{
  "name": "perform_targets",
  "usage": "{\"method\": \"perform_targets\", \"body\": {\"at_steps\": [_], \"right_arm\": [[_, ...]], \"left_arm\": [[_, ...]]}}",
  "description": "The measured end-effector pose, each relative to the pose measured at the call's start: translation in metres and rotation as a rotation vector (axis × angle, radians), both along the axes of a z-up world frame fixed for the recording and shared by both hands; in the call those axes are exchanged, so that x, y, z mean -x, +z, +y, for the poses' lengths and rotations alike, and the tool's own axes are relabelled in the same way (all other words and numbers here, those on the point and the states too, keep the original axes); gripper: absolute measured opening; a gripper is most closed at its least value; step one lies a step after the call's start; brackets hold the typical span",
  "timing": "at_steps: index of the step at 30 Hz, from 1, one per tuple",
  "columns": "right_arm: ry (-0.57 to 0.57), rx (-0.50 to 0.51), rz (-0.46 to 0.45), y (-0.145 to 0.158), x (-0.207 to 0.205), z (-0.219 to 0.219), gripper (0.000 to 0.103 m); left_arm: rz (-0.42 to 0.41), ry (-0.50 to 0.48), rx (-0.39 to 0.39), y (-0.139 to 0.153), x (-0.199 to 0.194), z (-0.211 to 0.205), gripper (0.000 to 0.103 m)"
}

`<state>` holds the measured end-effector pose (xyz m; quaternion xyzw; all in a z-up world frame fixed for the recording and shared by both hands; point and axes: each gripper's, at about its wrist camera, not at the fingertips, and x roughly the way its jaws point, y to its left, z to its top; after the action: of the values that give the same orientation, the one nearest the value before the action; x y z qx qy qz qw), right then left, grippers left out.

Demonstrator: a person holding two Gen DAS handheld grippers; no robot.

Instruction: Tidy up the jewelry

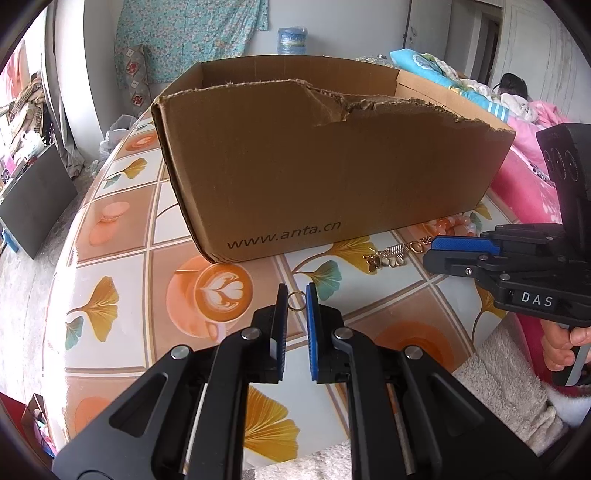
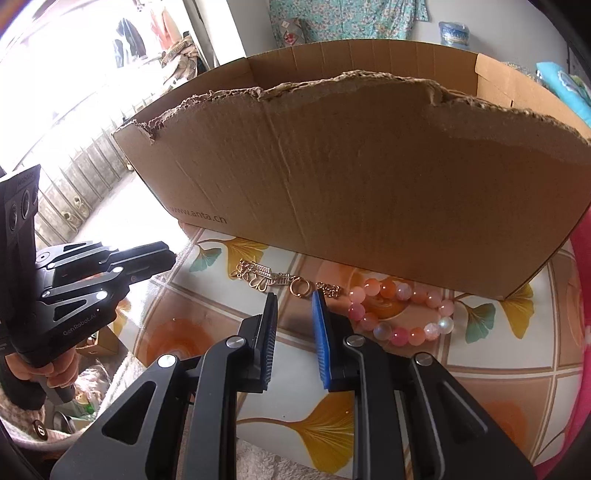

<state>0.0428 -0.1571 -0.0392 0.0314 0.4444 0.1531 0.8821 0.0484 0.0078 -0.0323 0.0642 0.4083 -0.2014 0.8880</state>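
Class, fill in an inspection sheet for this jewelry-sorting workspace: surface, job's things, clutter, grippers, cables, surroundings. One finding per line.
Surface: table under a glossy leaf-and-coffee print cover.
Job's things: torn cardboard box; small gold ring; gold chain with charms; pink bead bracelet by the box.
Clutter: nothing seen on the table.
Grippers: left gripper shut on the small gold ring; right gripper narrow, pads clear of the gold chain.
Cables: nothing seen.
Surroundings: floral cloth on the wall, pink bedding.
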Motion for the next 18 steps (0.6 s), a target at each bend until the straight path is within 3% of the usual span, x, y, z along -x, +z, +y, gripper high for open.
{"method": "perform_targets", "body": {"at_steps": [15, 18], "right_arm": [[0.063, 0.145, -0.033, 0.003, -0.018, 0.025, 0.011], [0.049, 0.13, -0.026, 0.005, -0.018, 0.027, 0.003]], "left_arm": [[0.007, -0.012, 0.015, -0.005, 0.0, 0.007, 0.009], [0.007, -0.011, 0.02, -0.005, 0.0, 0.008, 0.009]]}}
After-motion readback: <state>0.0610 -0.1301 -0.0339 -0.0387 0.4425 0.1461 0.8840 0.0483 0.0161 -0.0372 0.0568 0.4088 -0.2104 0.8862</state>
